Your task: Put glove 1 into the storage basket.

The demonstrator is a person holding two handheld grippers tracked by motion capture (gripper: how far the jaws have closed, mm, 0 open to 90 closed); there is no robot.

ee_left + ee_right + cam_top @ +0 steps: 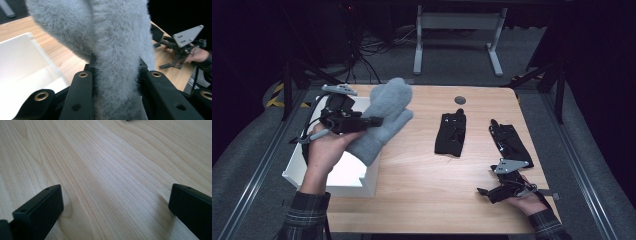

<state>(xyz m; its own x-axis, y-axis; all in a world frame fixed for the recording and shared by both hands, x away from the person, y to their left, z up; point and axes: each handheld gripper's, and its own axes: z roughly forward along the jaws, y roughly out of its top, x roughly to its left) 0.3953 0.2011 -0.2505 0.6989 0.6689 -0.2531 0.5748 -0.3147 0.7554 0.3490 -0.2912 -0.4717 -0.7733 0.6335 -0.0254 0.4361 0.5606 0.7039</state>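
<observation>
Step in hand: we judge that the grey mitten [384, 117] is being carried to the white box [344, 175] at the counter's left edge; it is lifted, not yet released.
Left claw [374, 121]: clamped on the mitten about mid-length, held above the box's far right corner; in the left gripper view the fleece [117, 50] is pinched between both jaws.
Mitten position: off the counter [427, 175], cuff hanging toward the box opening, fingertip end pointing to the far edge.
Right claw [484, 192]: jaws spread wide, holding nothing, low over the near right corner; the right gripper view shows bare wood [112, 177] between them.
Remaining items: two black gloves [452, 132] [512, 142] lie flat, apart, on the right half.
Next move, our judgement: shift left over the opening, lower the cuff inside, then part the jaws; the limp mitten may drape over the box wall.
</observation>
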